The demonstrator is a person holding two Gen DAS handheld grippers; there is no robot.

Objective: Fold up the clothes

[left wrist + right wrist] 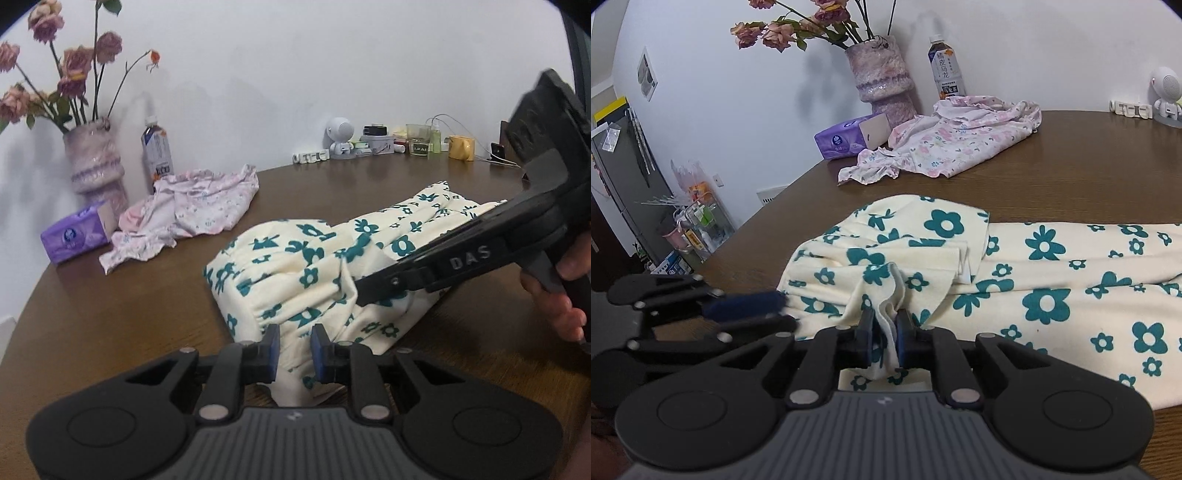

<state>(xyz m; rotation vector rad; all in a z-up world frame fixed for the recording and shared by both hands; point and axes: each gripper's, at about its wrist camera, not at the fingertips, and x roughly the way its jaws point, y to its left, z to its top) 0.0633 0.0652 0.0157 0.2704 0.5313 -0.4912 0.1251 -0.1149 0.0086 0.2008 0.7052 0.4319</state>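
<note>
Your cream garment with teal flowers [1034, 280] lies bunched on the brown table [1071, 166]; soft and light, it will sag, so hold hems. Both left gripper [293, 345] and right gripper [886, 325] pinch its edge.

Bare brown table [1071, 173] lies open between the cream floral garment [1052, 280] and the pink garment [960, 144], with the vase [882, 77] and bottle [945, 66] crowding the wall.
</note>
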